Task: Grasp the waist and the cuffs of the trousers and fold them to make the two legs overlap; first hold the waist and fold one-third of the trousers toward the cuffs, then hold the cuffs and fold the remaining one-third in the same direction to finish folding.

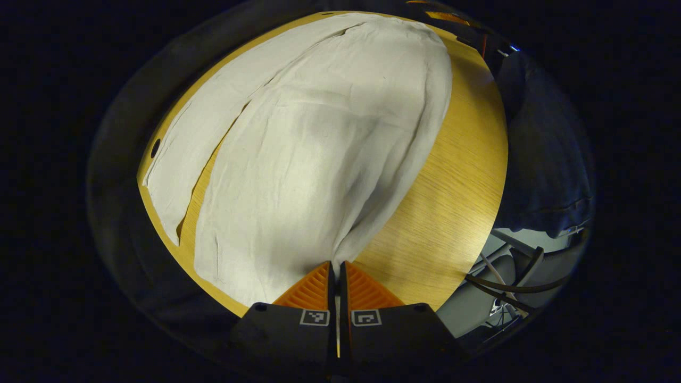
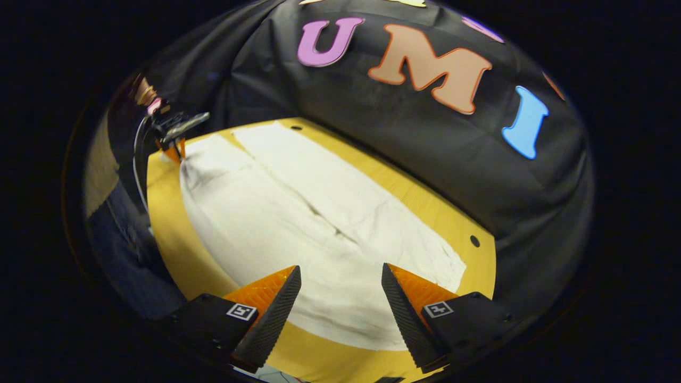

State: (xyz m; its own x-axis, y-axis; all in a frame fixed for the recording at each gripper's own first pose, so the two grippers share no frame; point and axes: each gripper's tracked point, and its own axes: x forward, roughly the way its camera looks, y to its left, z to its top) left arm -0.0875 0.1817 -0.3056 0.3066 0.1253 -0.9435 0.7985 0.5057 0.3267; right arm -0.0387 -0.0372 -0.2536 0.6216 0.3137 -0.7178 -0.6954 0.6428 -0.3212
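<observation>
Fingers [image 1: 319, 287] of left gripper [image 1: 335, 271] pinch an edge of the white trousers [image 1: 319, 159], spread on wooden table [image 1: 457, 186], while in right gripper view the right gripper [image 2: 340, 282] hangs w/ fingers wide apart above trousers' near end.

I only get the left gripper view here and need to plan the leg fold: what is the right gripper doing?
Observer: The right gripper is open, hovering above one end of the trousers, gripping nothing.
Operator: And how does my gripper look from there?
Observer: The left gripper shows at the far end of the table, pinching a corner of the cloth, which puckers toward it.
Operator: Are the legs overlapped yet?
Observer: No. Both legs lie side by side, a seam-like gap between them.
</observation>
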